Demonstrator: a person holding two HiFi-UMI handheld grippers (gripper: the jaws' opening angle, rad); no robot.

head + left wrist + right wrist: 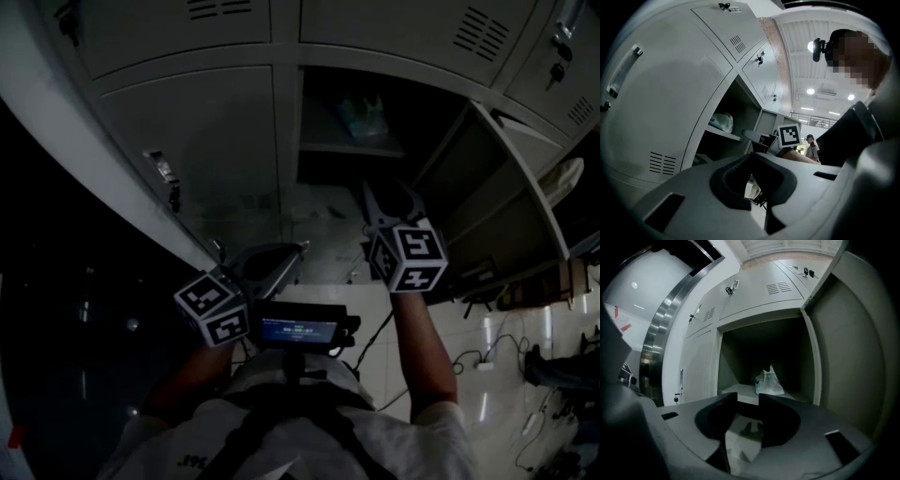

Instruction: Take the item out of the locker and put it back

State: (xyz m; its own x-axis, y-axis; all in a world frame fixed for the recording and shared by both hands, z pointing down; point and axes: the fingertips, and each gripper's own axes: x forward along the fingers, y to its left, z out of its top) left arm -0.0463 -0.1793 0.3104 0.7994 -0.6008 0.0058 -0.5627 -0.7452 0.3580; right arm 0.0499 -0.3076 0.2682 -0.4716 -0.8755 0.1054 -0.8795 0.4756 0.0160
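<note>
A clear plastic bag point(768, 383) with something pale blue inside sits on the shelf of the open locker point(740, 390); the bag also shows in the head view point(364, 114) and in the left gripper view point(723, 122). My right gripper point(747, 401) points at the locker opening, a short way in front of the shelf. Its jaws stand apart with nothing between them. In the head view my right gripper point(382, 199) is raised below the opening. My left gripper point(752, 157) hangs lower and to the left, in front of a closed door, its tips together and empty.
The locker's door point(843, 357) stands swung open on the right. Closed locker doors with a handle point(164, 173) lie to the left, and keyed lockers point(806, 272) above. A person point(812, 146) stands far behind. Cables lie on the tiled floor point(487, 366).
</note>
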